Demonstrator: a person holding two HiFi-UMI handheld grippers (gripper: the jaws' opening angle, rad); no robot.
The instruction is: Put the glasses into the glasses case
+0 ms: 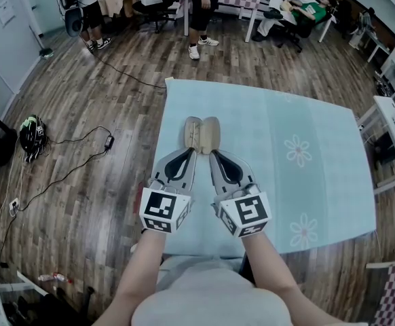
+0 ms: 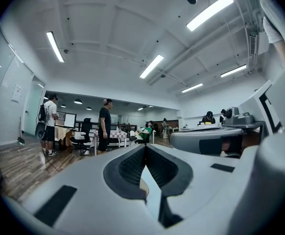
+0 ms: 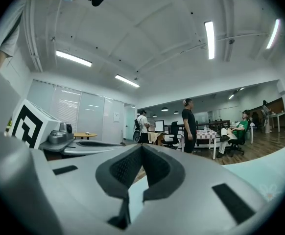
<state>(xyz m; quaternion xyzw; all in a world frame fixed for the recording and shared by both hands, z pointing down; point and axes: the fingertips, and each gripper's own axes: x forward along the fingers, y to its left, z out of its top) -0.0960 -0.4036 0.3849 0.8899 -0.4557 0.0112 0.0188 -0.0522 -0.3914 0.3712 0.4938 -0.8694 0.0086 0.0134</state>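
**Head view**
- Glasses case (image 1: 202, 134): beige, seen as two rounded lobes side by side against the pale blue tablecloth (image 1: 320, 202), towards its left side. I cannot tell whether it is open or closed.
- Left gripper (image 1: 190, 152): points away from the person, with its tip at the near end of the case's left lobe. I cannot tell whether it pinches the case.
- Right gripper (image 1: 214, 153): just beside the left one, with its tip at the near end of the right lobe.
- Marker cubes (image 1: 163, 210): one on each gripper, carrying black-and-white square patterns rather than letters.
- Cloth print: white flower motifs (image 1: 298, 149).
- Floor: a dark helmet (image 1: 32, 136) and a black cable (image 1: 75, 170) on wood planks.

**Left gripper view**
- Jaws: clenched, with the ribbed dark pads (image 2: 132, 168) meeting at the tip. A beige sliver shows low in the gap behind them.
- Room: a standing person in black (image 2: 105, 126) and a seated person in green (image 2: 145, 131).
- Wall sheet (image 2: 16, 93): the print is too small to read.

**Right gripper view**
- Jaws: clenched, pads together at the tip, with pale blue cloth showing beneath.
- Door sheet (image 3: 116, 116): unreadable.
- Checked table (image 3: 206, 134): beside the standing person.
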